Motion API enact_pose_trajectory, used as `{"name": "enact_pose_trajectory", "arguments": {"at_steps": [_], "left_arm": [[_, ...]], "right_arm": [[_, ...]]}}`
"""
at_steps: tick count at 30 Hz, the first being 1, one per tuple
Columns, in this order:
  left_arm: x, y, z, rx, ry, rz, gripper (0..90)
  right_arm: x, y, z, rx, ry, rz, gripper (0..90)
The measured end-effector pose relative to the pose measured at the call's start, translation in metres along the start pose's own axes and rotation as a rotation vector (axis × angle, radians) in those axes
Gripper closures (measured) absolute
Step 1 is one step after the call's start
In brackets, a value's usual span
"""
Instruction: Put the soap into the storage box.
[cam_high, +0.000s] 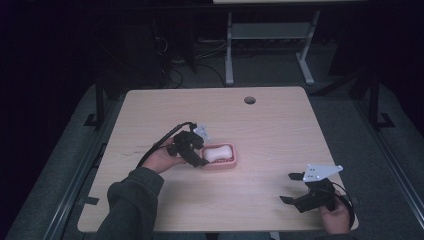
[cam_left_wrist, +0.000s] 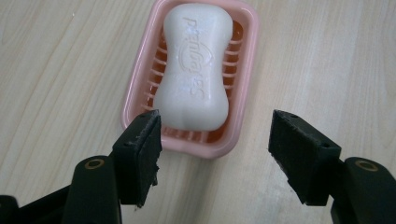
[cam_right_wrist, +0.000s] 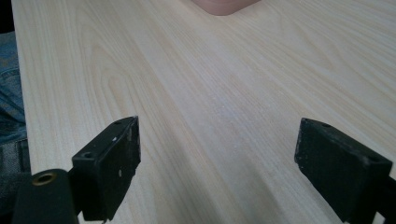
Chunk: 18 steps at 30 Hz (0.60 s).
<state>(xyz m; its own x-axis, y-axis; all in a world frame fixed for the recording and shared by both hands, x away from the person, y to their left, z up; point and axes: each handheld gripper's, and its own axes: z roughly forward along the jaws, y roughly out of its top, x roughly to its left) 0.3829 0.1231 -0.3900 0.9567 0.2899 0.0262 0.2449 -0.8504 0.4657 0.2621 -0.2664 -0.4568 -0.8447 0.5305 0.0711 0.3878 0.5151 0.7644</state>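
High view places a white soap bar (cam_high: 216, 153) in a pink soap dish (cam_high: 231, 162) a little left of the middle of the wooden table (cam_high: 260, 125), and the dish serves as the landmark for everything else. The bar lies flat inside the dish, its long axis running along the dish's long side, roughly left to right across the table in this view, with one rounded end toward the left gripper (cam_high: 197, 156). That gripper sits just beside the dish's left end, held by the person's left hand (cam_high: 162, 159), with its cable looping back away from the dish. Left gripper view looks along the black jaws at the dish (cam_left_wrist: 243, 70) from its short end: the soap bar (cam_left_wrist: 196, 65) points straight away from the gripper, its waisted, peanut-like shape narrowing in the middle and embossed lettering running along its length. The near rounded end of the bar rests against the ribbed floor close to the dish's near rim. The left gripper (cam_left_wrist: 215, 140) has its jaws spread wide, one pad overlapping the dish's near corner and the other off to the side over bare wood, with nothing pressed between them. Well apart from the dish, toward the table's near right corner, the right gripper (cam_high: 289, 187) hangs in the person's right hand (cam_high: 336, 216). Right gripper view shows the right gripper (cam_right_wrist: 217, 140) with jaws wide apart over bare table (cam_right_wrist: 210, 107), holding nothing, the dish's corner (cam_right_wrist: 224, 6) at the far edge.
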Motion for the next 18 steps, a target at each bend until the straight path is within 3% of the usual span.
{"name": "enact_pose_trajectory", "arguments": {"at_steps": [3, 10, 18], "left_arm": [[-0.003, -0.002, -0.003, 0.012, 0.003, 0.007, 32.9], [-0.008, -0.012, -0.009, -0.021, 0.011, -0.001, 32.5], [-0.013, -0.018, -0.006, -0.016, -0.005, -0.003, 30.3]], "right_arm": [[0.0, -0.001, 0.0, 0.001, 0.0, -0.001, 14.1], [0.0, -0.001, -0.001, 0.001, -0.005, 0.004, 14.0], [0.0, -0.001, 0.0, 0.004, -0.007, 0.005, 14.0]]}}
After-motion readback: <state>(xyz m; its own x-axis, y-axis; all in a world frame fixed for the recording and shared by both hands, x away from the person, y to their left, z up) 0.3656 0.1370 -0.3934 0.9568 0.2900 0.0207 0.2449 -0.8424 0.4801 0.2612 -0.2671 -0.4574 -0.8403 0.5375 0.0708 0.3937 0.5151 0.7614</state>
